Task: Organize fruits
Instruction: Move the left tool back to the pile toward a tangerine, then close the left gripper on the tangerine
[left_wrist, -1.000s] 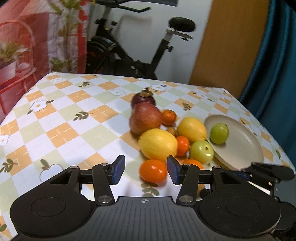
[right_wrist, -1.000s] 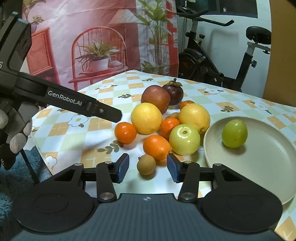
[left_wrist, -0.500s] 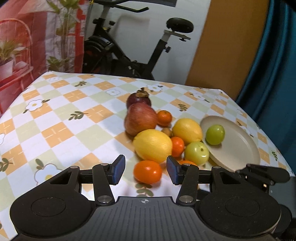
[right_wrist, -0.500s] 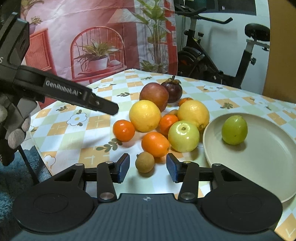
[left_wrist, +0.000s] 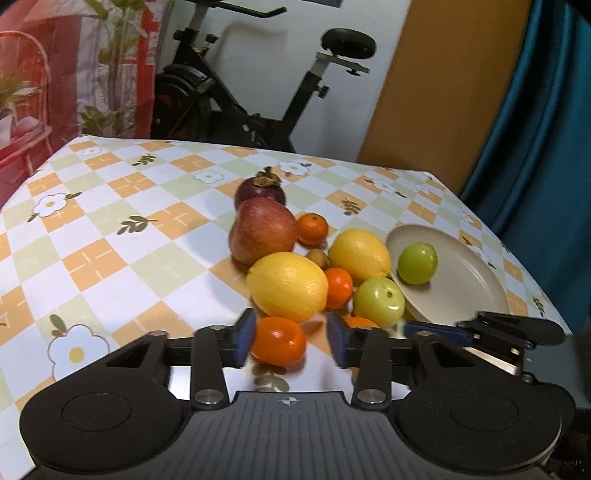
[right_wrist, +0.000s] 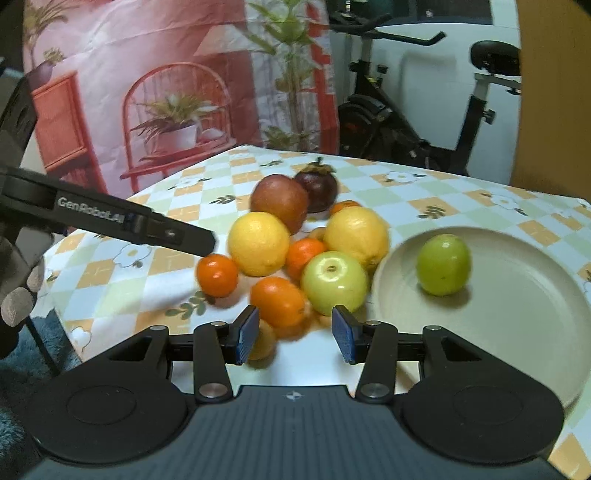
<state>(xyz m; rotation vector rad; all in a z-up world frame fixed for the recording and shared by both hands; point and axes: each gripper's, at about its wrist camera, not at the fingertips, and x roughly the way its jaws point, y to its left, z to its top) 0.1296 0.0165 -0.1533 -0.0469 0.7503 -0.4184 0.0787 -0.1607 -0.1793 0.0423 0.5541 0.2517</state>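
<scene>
White lettering reading "GenRobot.AI" runs along the black side of the left gripper (right_wrist: 177, 236) where it shows in the right wrist view, angled down toward the pile of fruit; no other writing can be read. A gloved hand (right_wrist: 18, 284) grips its handle at the left edge of that view.

From its own camera, the left gripper (left_wrist: 291, 336) points downward at the near edge of the table (left_wrist: 110, 229) (covered in an orange, green and white checked cloth with flowers). Its blue-padded jaws are closing around a small orange mandarin (left_wrist: 279, 341); the left pad is at the fruit's side, while a gap remains at the right pad.

The right gripper (right_wrist: 295, 334) also tilts down, its jaws at a moderate gap and not pressing on anything. An orange mandarin (right_wrist: 279, 301) lies just beyond them, and a small brown fruit (right_wrist: 262, 343) sits partly behind the left pad.

The rest of the fruit is clustered mid-table: two lemons (right_wrist: 258, 243), a pale green apple (right_wrist: 334, 282), a red apple (right_wrist: 279, 201), a dark mangosteen (right_wrist: 317, 188) and more mandarins. A beige plate (right_wrist: 517, 314) near the table's right edge holds one green fruit (right_wrist: 443, 264).
</scene>
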